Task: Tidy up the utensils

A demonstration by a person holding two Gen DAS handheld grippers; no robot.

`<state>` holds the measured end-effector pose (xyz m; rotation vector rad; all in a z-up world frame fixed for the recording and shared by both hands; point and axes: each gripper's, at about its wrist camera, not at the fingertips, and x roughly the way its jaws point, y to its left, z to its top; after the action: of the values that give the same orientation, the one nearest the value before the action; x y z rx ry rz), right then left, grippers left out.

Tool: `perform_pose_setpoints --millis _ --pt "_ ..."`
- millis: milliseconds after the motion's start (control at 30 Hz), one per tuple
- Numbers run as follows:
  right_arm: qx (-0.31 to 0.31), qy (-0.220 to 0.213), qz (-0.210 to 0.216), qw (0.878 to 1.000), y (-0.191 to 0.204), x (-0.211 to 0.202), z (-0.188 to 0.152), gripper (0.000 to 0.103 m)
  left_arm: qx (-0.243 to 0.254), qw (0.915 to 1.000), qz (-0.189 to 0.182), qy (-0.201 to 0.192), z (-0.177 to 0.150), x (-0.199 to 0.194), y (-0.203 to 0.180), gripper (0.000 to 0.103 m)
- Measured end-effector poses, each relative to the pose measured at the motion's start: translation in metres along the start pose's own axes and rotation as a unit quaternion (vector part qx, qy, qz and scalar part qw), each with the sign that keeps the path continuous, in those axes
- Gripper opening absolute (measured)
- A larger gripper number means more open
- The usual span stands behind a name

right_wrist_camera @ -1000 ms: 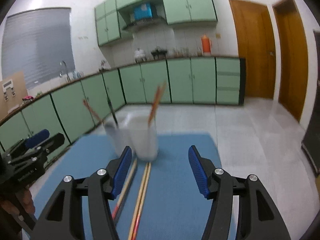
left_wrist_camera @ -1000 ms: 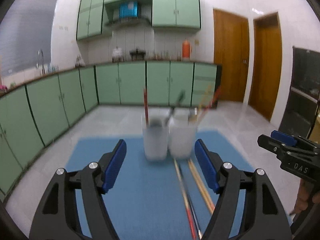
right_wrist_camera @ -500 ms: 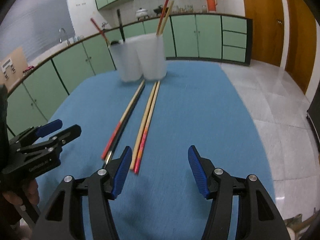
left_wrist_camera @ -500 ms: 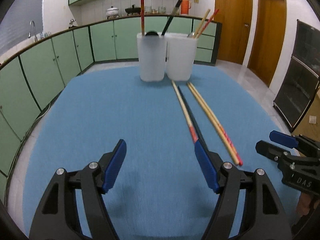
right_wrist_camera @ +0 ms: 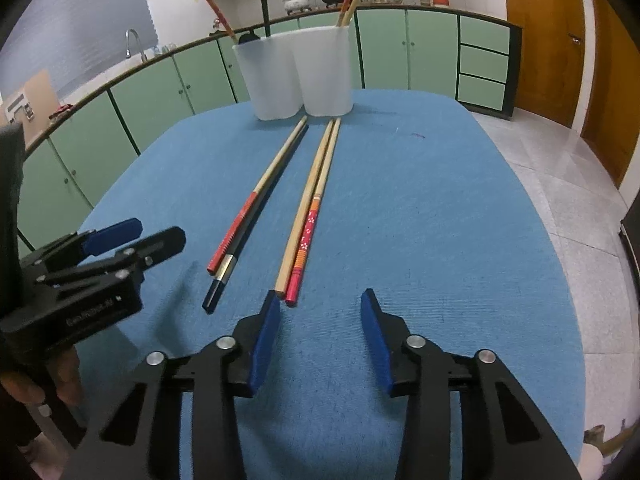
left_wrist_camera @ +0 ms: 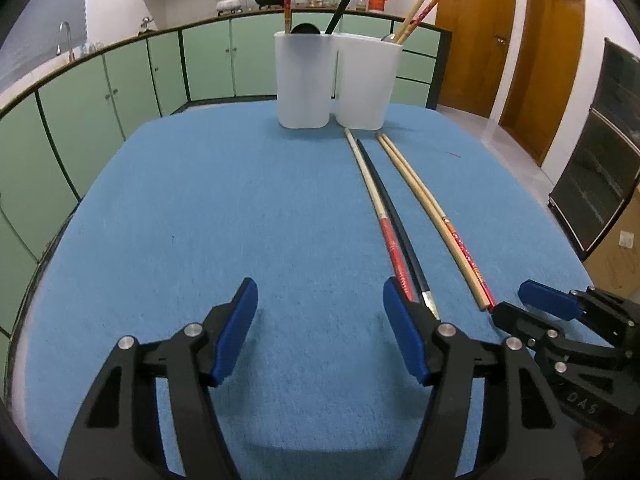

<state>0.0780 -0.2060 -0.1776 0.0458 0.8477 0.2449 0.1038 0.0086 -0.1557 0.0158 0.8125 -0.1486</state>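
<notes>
Two white holder cups stand side by side at the far edge of the blue table, each with utensils sticking up. Several chopsticks lie on the cloth in front of them: a red-ended one beside a black one, and a plain wooden one beside a red patterned one. My left gripper is open and empty, its right finger next to the red-ended chopstick's near end. My right gripper is open and empty, just short of the wooden pair's near ends.
Green kitchen cabinets run behind and to the left of the table. Wooden doors stand at the right. A tiled floor lies past the table's right edge.
Both grippers have dropped and pitched down towards the cloth over the last second. The cups now sit far ahead and the chopsticks' near ends lie at the fingertips. Nothing was grasped.
</notes>
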Motion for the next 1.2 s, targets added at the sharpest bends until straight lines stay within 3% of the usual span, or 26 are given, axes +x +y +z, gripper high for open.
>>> perform_pose_setpoints --millis 167,400,633,900,1200 --pt "-0.011 -0.001 -0.008 1.000 0.004 0.003 0.001 0.038 0.003 1.0000 -0.003 0.003 0.001 0.001 -0.002 0.063" --pt "0.007 0.001 -0.023 1.000 -0.005 0.003 0.003 0.013 0.010 0.9999 -0.007 -0.002 0.001 0.000 -0.005 0.063" --pt "0.012 -0.001 -0.023 1.000 -0.009 0.002 0.002 0.012 0.023 0.9994 -0.024 -0.004 0.000 -0.001 -0.014 0.063" --pt "0.016 -0.001 -0.018 1.000 -0.011 0.001 0.002 0.012 0.030 0.9985 -0.039 0.022 0.003 0.011 -0.025 0.058" --pt "0.019 -0.002 -0.015 1.000 -0.011 0.001 0.002 0.012 0.031 0.9983 -0.022 0.044 0.004 0.020 -0.027 0.055"
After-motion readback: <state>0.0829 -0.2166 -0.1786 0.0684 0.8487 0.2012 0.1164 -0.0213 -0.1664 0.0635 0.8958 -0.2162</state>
